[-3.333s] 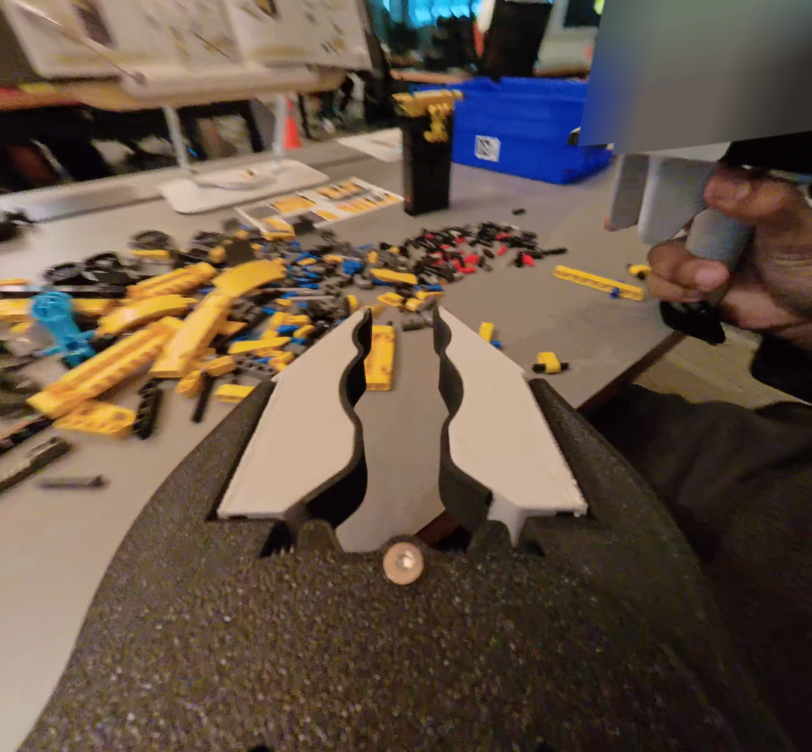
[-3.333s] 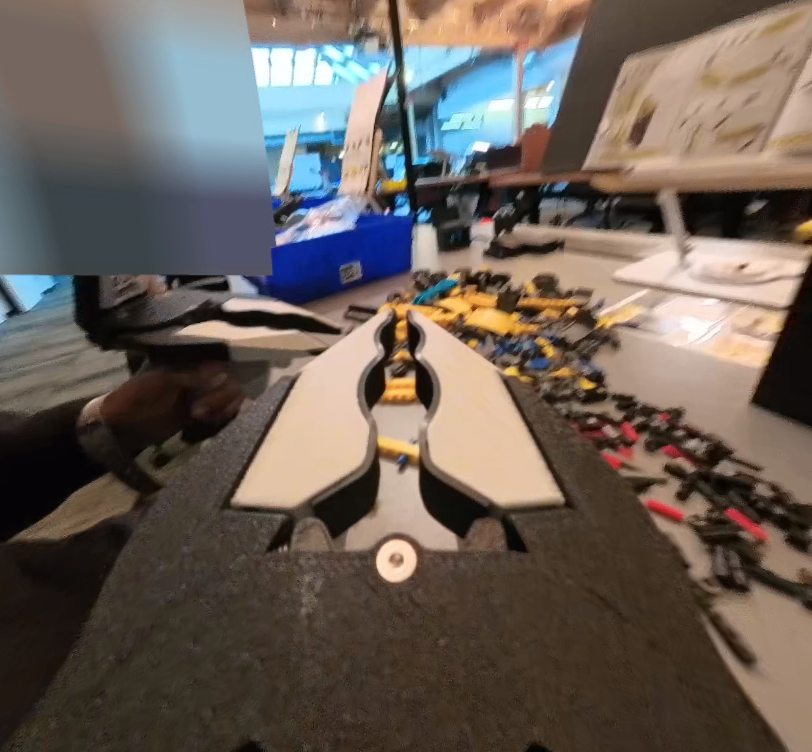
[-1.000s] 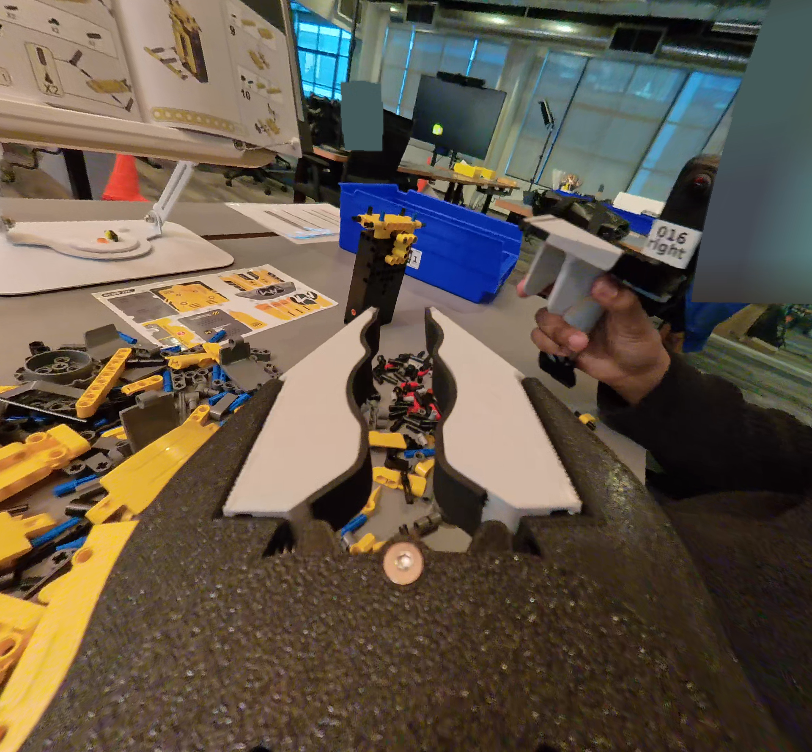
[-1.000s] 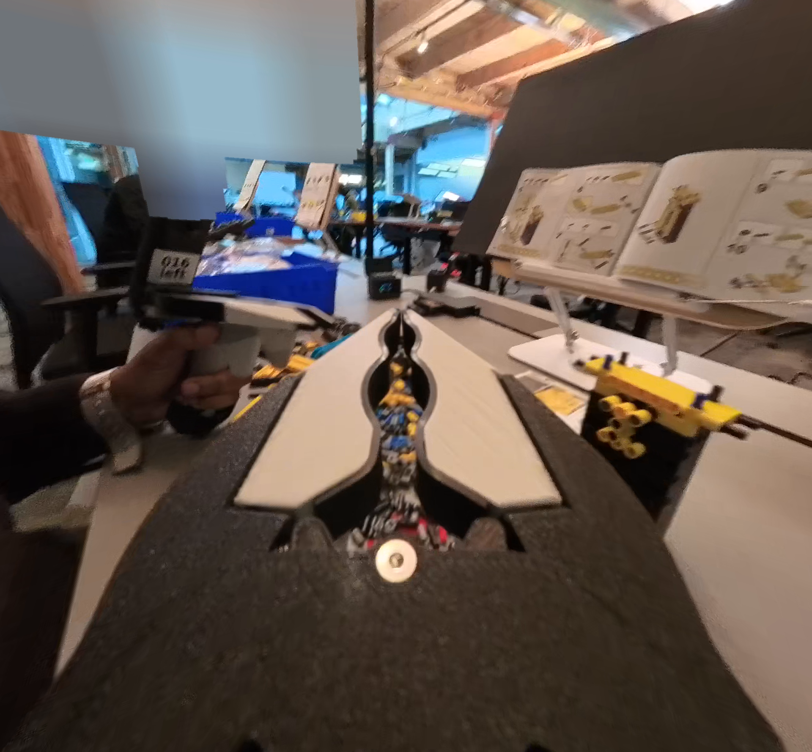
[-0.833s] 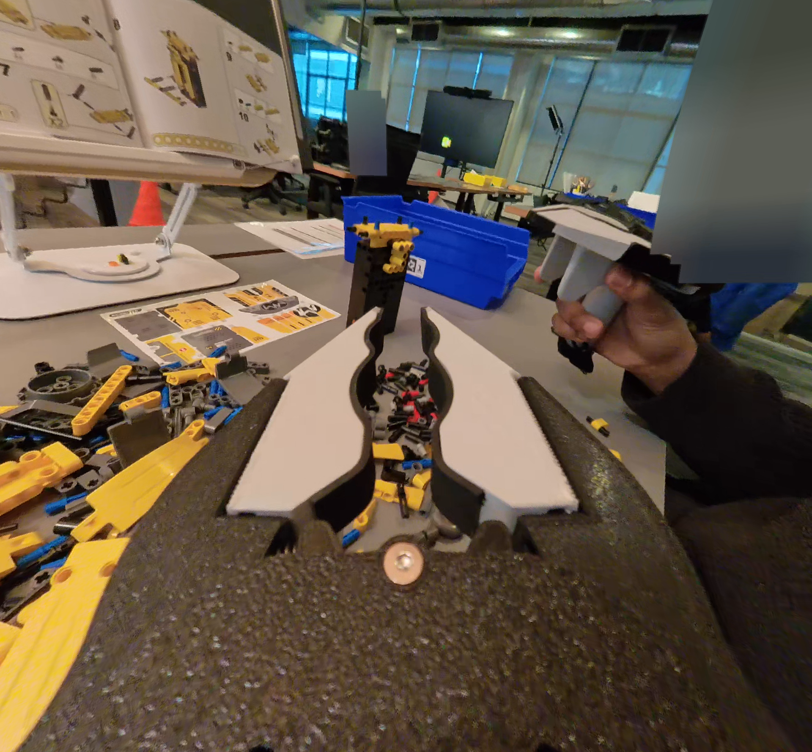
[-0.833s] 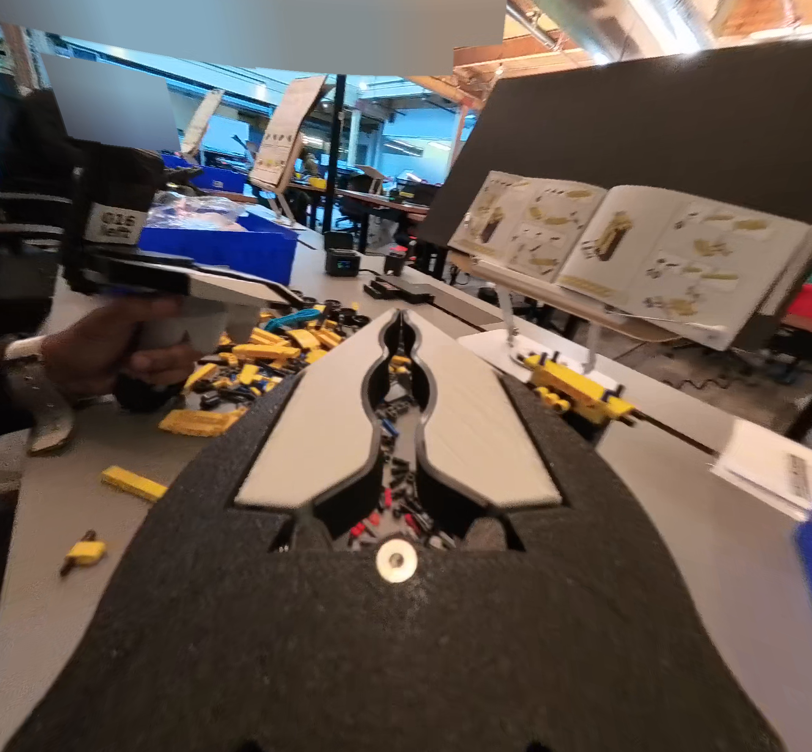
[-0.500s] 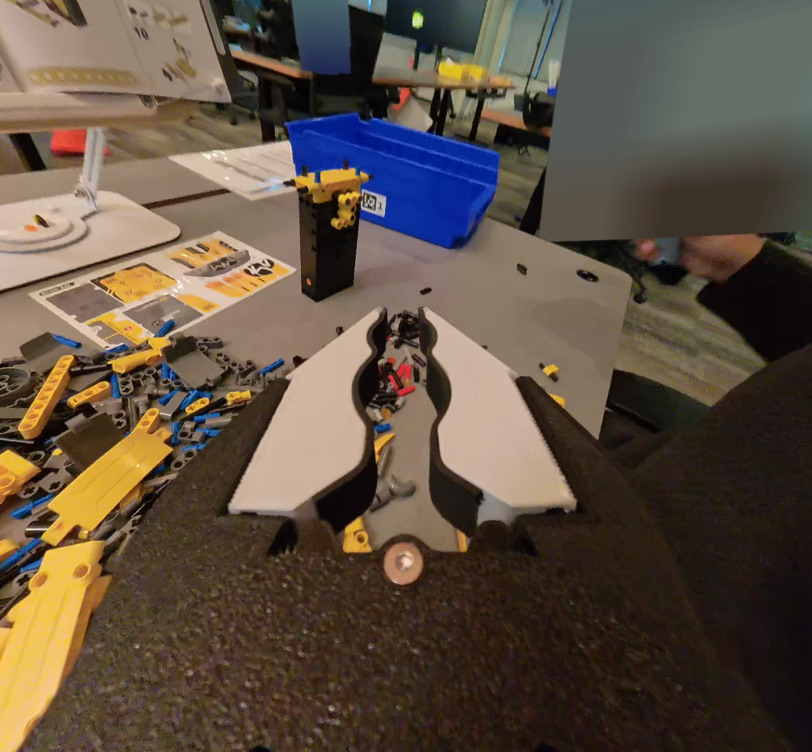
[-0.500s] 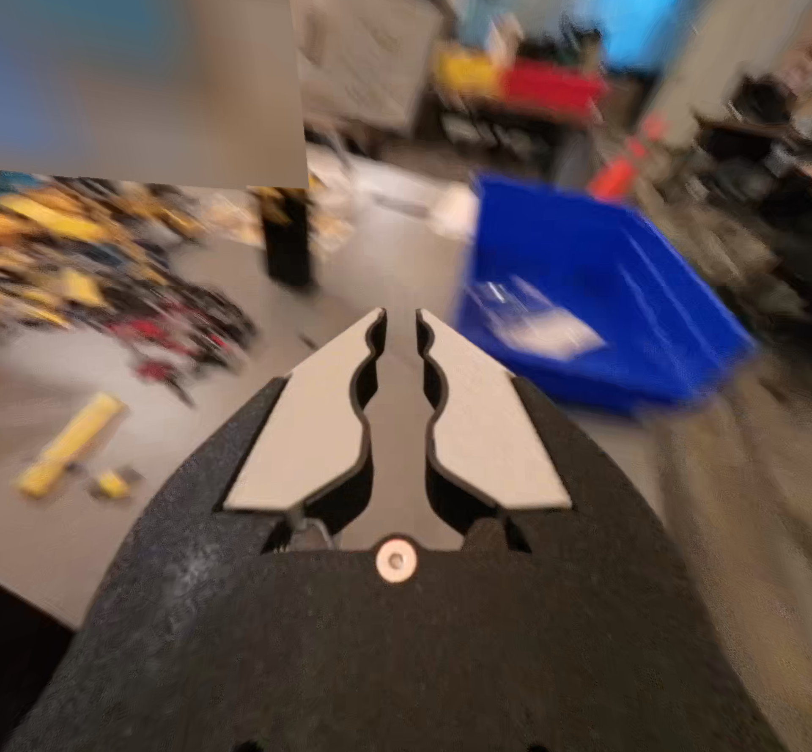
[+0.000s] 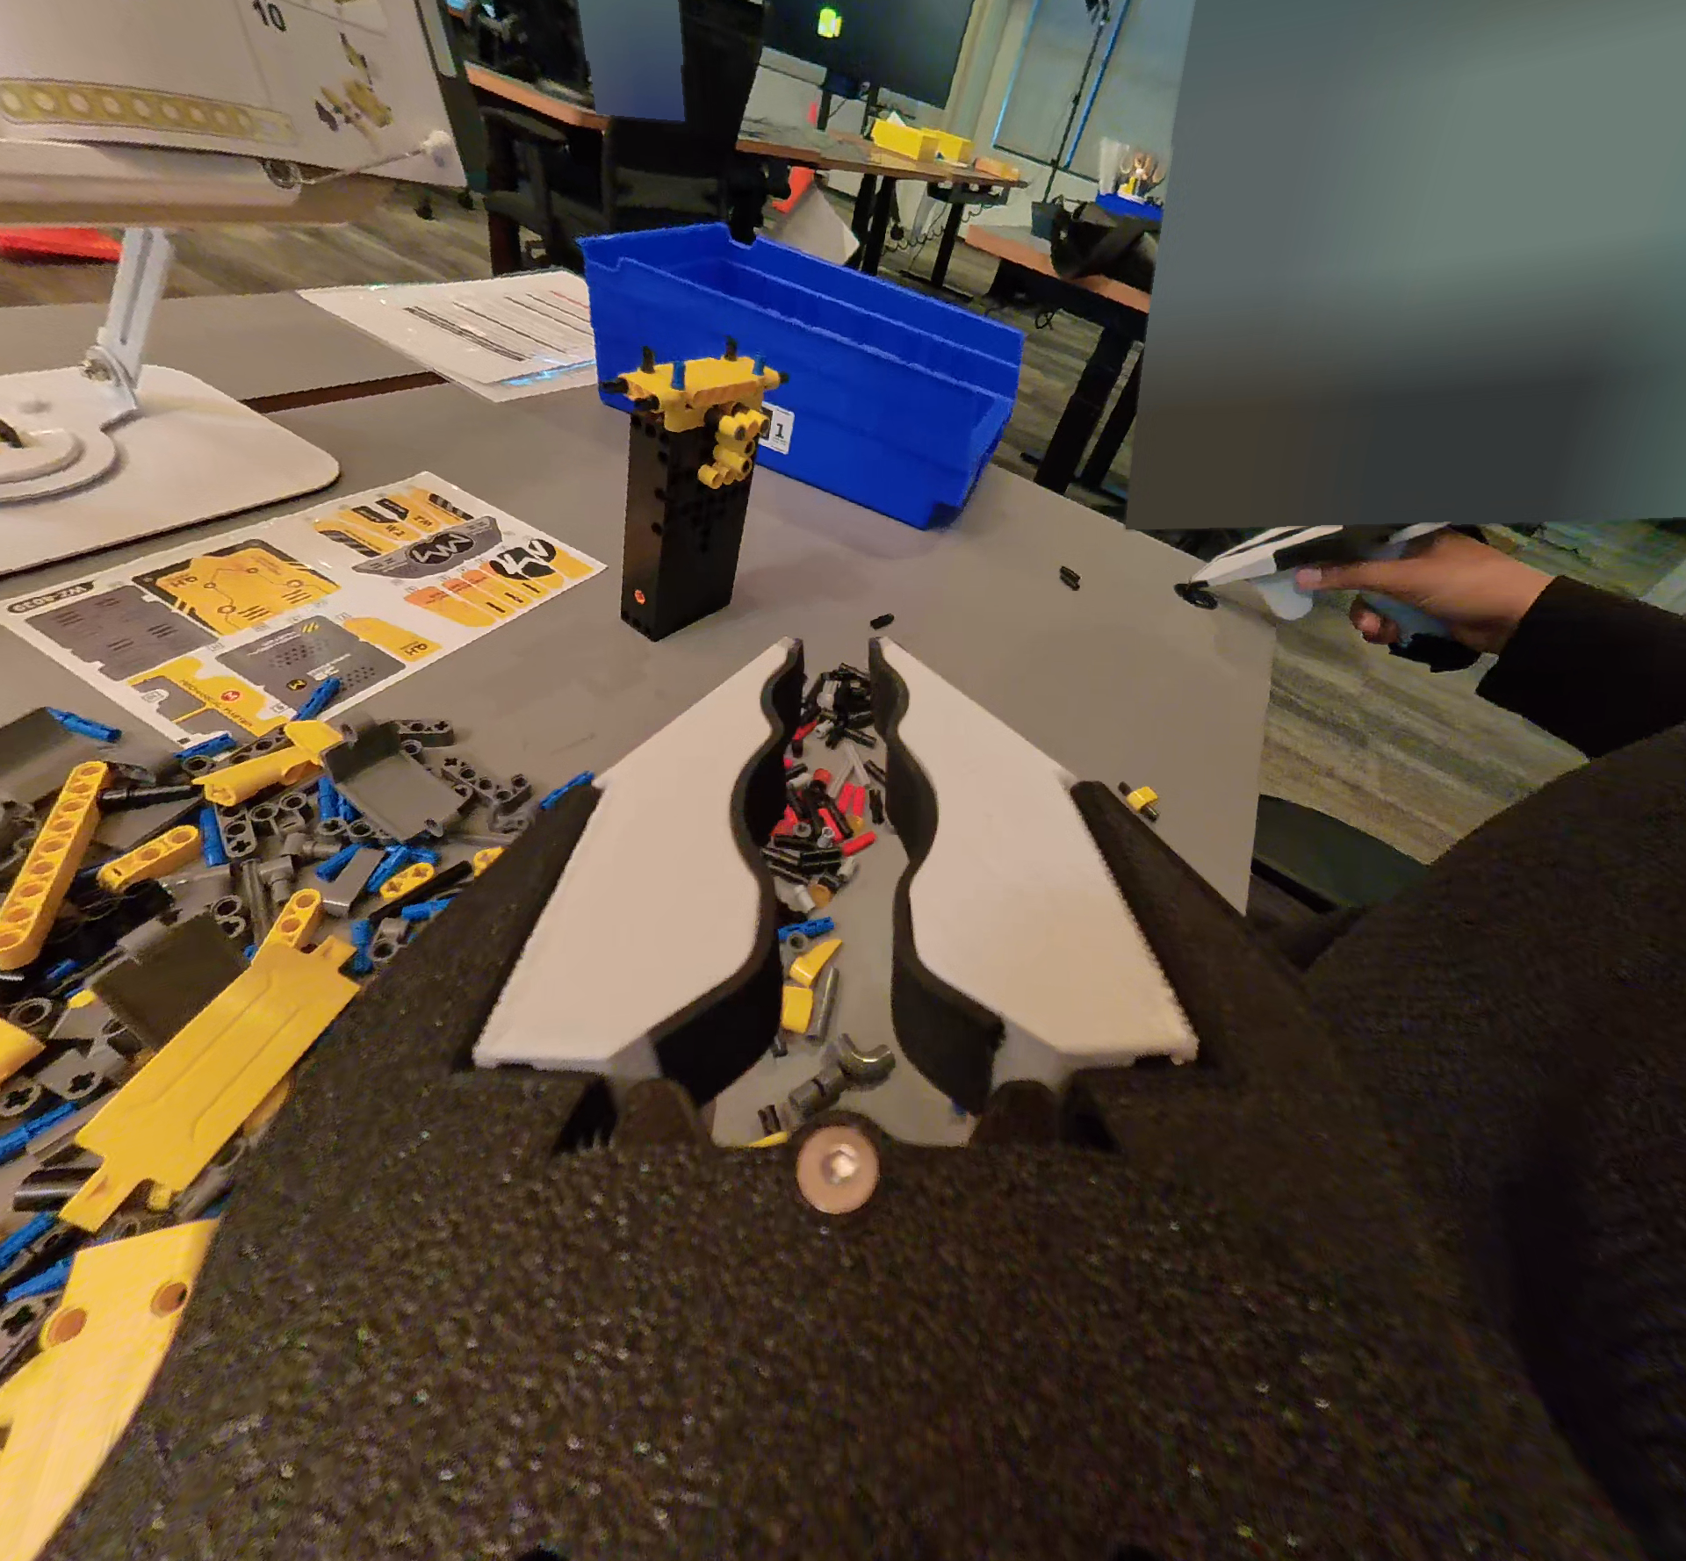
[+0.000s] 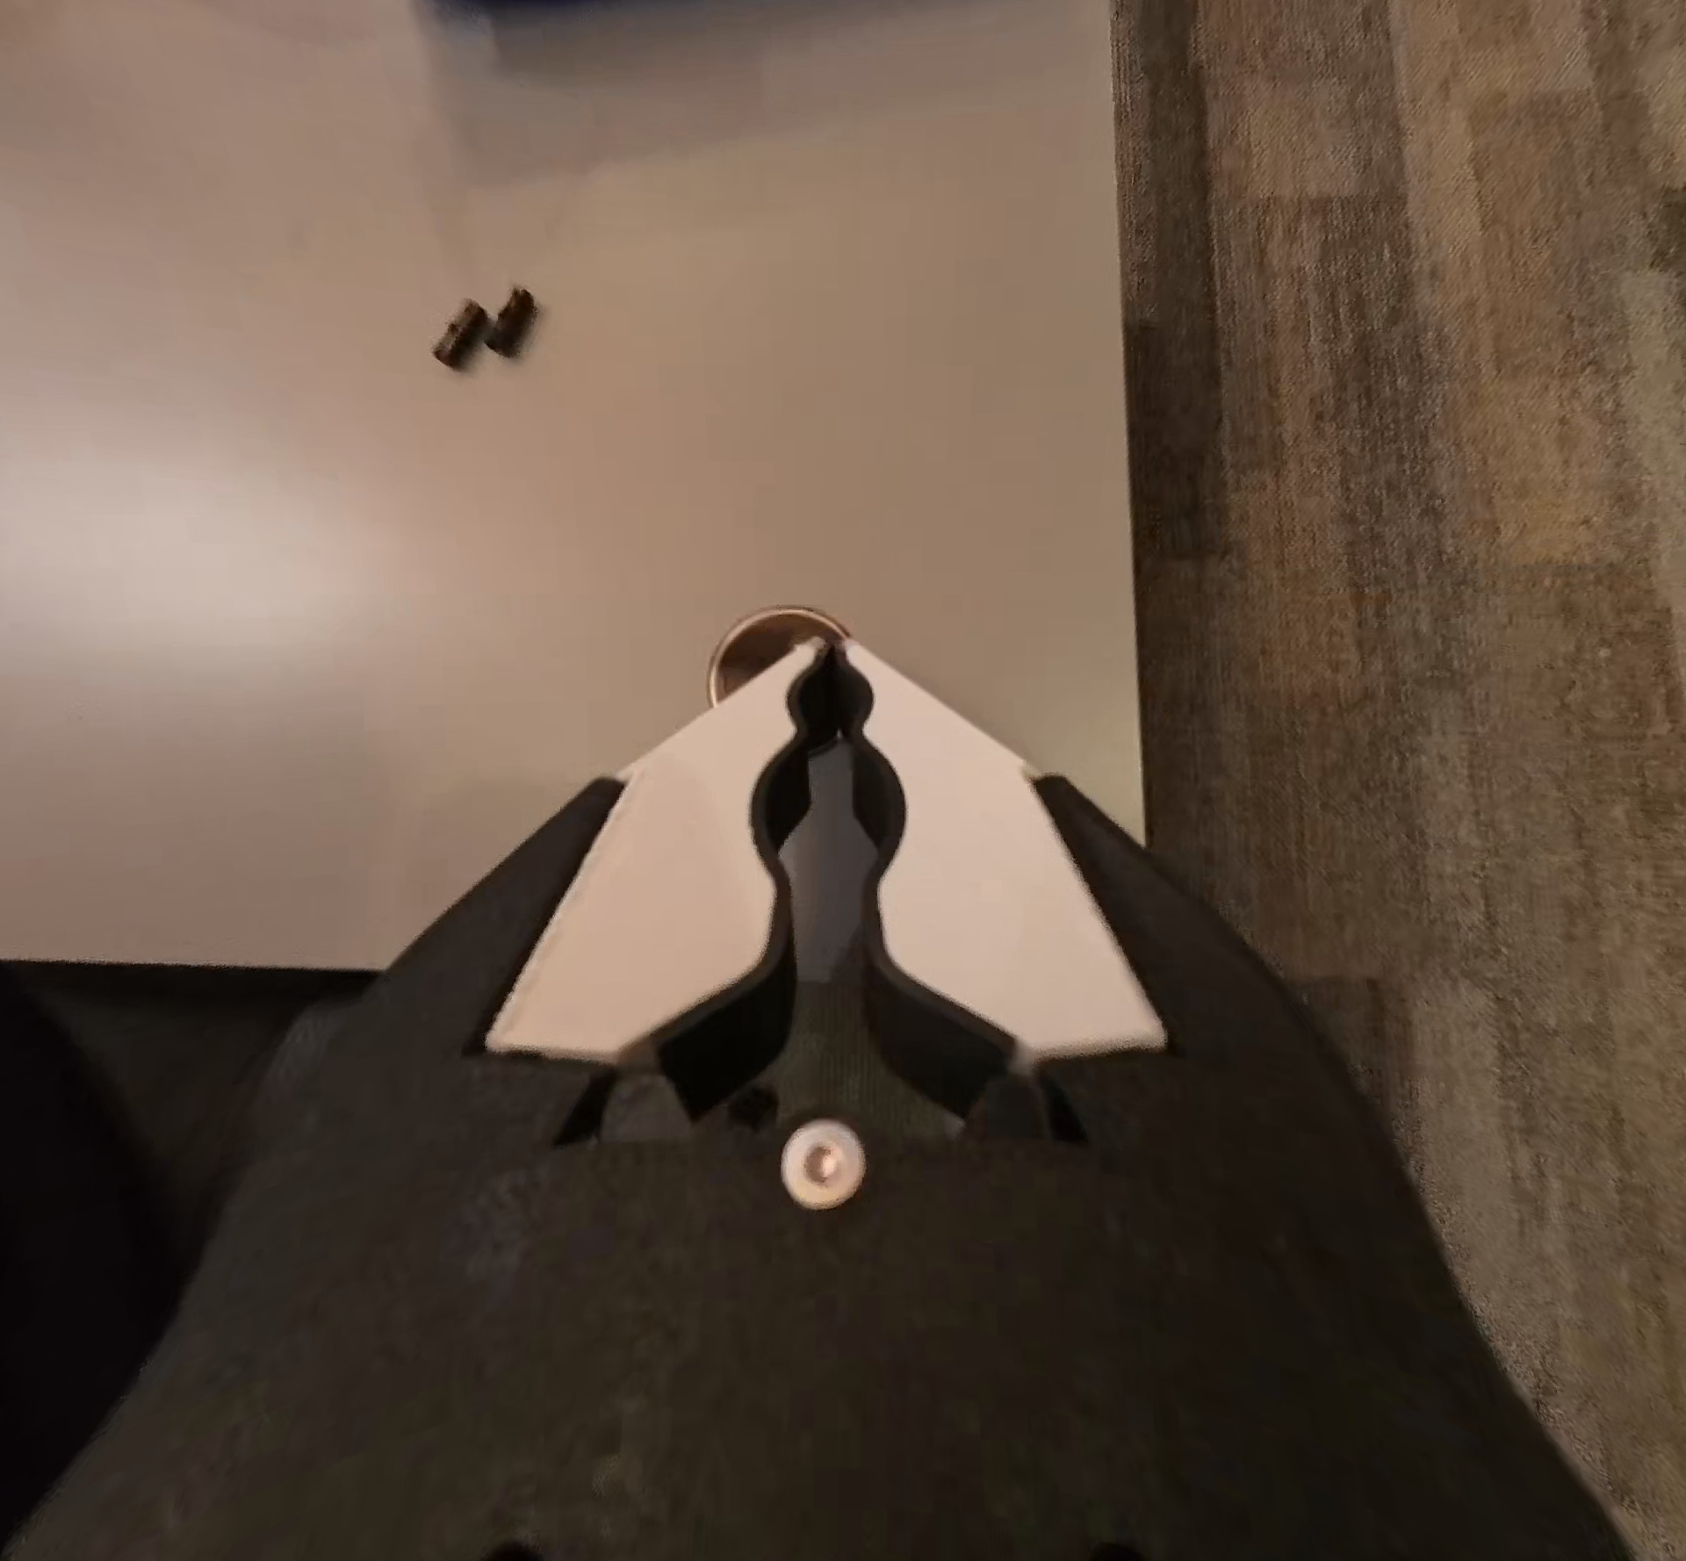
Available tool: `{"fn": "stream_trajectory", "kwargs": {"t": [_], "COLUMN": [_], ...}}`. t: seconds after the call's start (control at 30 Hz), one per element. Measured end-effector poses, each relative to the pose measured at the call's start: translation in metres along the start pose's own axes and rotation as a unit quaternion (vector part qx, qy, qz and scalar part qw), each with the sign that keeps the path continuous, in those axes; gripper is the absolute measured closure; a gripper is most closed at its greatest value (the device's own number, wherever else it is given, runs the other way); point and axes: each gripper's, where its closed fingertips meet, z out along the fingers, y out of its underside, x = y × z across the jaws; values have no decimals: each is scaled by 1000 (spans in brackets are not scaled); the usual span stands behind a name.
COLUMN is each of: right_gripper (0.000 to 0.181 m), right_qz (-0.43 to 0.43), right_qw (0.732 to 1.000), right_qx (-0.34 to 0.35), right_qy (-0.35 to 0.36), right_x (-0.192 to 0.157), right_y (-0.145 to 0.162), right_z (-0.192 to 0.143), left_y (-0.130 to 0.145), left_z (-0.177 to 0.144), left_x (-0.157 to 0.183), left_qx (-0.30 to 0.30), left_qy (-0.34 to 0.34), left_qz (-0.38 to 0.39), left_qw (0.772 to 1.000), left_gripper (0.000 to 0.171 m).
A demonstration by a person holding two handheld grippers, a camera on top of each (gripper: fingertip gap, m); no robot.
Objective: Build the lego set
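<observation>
left wrist view across table (image 9: 1004, 605), right wrist view steeply downward, close

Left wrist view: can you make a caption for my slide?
Open left gripper above small black and red pins, black-and-yellow brick tower standing beyond, blue bin behind.

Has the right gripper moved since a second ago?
Yes. The right gripper has swung right, away from the brick pile, and tipped down over the table's right edge near a round metal disc, jaws shut.
</observation>
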Motion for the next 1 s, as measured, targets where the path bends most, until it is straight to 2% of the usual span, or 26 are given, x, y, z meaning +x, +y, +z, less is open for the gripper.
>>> {"fn": "stream_trajectory", "kwargs": {"t": [0.1,0.27,0.53,0.8,0.9,1.0], "right_gripper": [181,181,181,181,181,181], "right_qz": [-18,-86,-69,-79,-51,-52], "right_qw": [1000,989,981,976,982,982], "right_qx": [-20,-103,-178,-201,-180,-180], "right_qy": [8,57,42,31,9,-2], "right_x": [-1,-1,-2,-7,-16,-18], "right_y": [1,3,6,13,11,21], "right_z": [0,2,4,-3,-10,-3], "left_y": [0,3,9,2,2,2], "left_z": [0,10,15,5,3,8], "left_x": [-5,-11,-13,-20,-23,-22], "left_qx": [5,7,-7,5,12,14], "left_qy": [-1,11,21,13,6,22], "left_qz": [-8,-29,-20,-33,-30,-45], "left_qw": [1000,999,1000,999,999,999], "left_gripper": [158,158,158,158,158,158]}}
